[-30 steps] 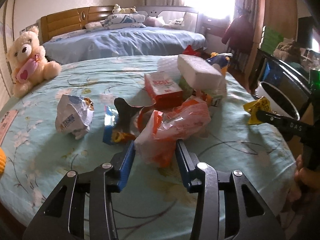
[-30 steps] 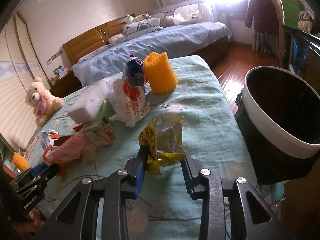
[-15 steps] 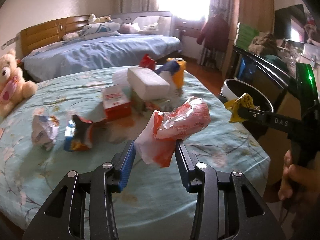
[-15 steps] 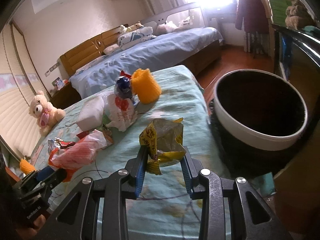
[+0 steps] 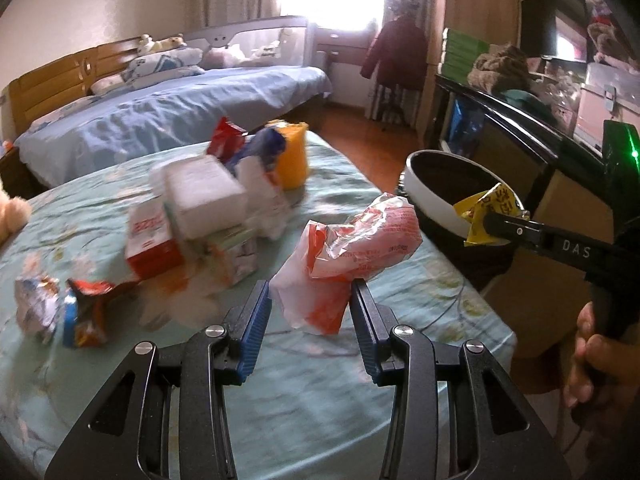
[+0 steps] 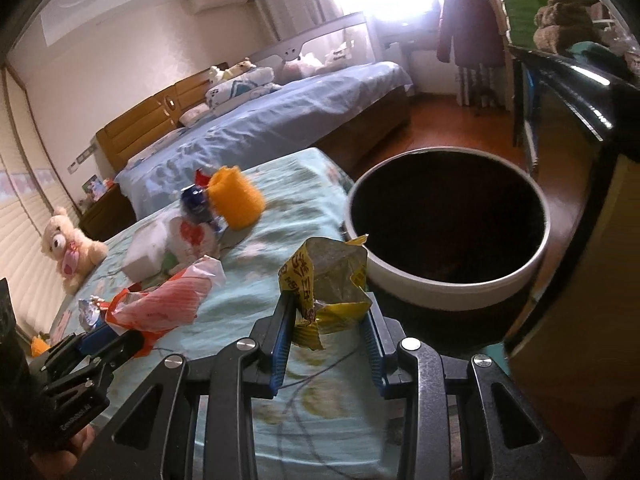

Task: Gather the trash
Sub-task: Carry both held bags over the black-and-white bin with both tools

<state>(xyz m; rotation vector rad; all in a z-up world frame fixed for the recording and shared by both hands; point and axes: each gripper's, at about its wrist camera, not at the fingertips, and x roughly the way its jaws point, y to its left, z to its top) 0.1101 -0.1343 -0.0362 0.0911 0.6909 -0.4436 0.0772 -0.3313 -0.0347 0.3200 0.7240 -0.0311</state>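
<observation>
My left gripper (image 5: 310,294) is shut on a crumpled red-and-white plastic bag (image 5: 348,252), lifted above the green bedspread (image 5: 304,392). The same bag (image 6: 164,304) shows at the lower left of the right wrist view, in the left gripper (image 6: 120,338). My right gripper (image 6: 328,316) is shut on a crumpled yellow snack wrapper (image 6: 326,284), held just short of the white rim of the round trash bin (image 6: 448,280) beside the bed. In the left wrist view the yellow wrapper (image 5: 486,214) hangs over the near rim of the bin (image 5: 436,204), in the right gripper (image 5: 494,224).
More trash lies on the bedspread: a white box (image 5: 204,196), a red-and-white carton (image 5: 150,240), an orange foam sleeve (image 5: 292,156), a blue bag (image 5: 268,144), crumpled wrappers (image 5: 60,308). A teddy bear (image 6: 70,248) sits at the left. A dark cabinet (image 5: 532,132) stands right of the bin.
Both grippers have swung right toward the bin and risen slightly, each still gripping its trash. The bin has grown larger in the right wrist view; the trash pile has slid left.
</observation>
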